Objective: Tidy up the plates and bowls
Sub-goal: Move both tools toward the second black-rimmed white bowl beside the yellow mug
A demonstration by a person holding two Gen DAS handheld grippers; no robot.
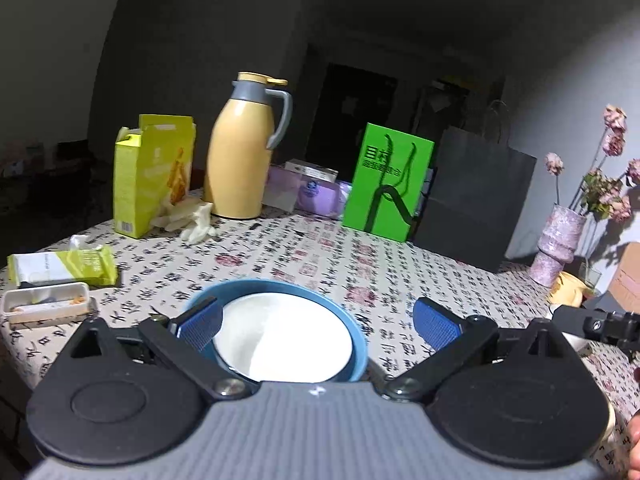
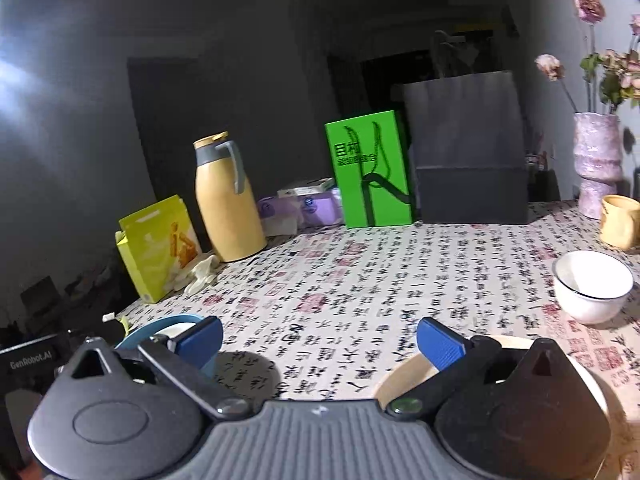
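Observation:
A blue-rimmed bowl with a white inside [image 1: 280, 332] sits on the patterned tablecloth. My left gripper [image 1: 318, 322] hangs open over it, its left pad above the bowl's left rim, touching nothing that I can see. In the right wrist view the same blue bowl [image 2: 168, 326] peeks out behind the left finger. My right gripper [image 2: 320, 340] is open over bare cloth. A cream plate [image 2: 404, 372] lies under its right finger. A white bowl [image 2: 592, 286] stands at the right.
At the back stand a yellow thermos [image 1: 240, 152], a yellow-green carton [image 1: 152, 176], a green bag [image 1: 386, 184], a black paper bag [image 1: 476, 196] and a pink vase with flowers [image 1: 560, 236]. A tissue pack [image 1: 64, 266] and small tray [image 1: 48, 304] lie left. A yellow cup [image 2: 620, 220] sits far right.

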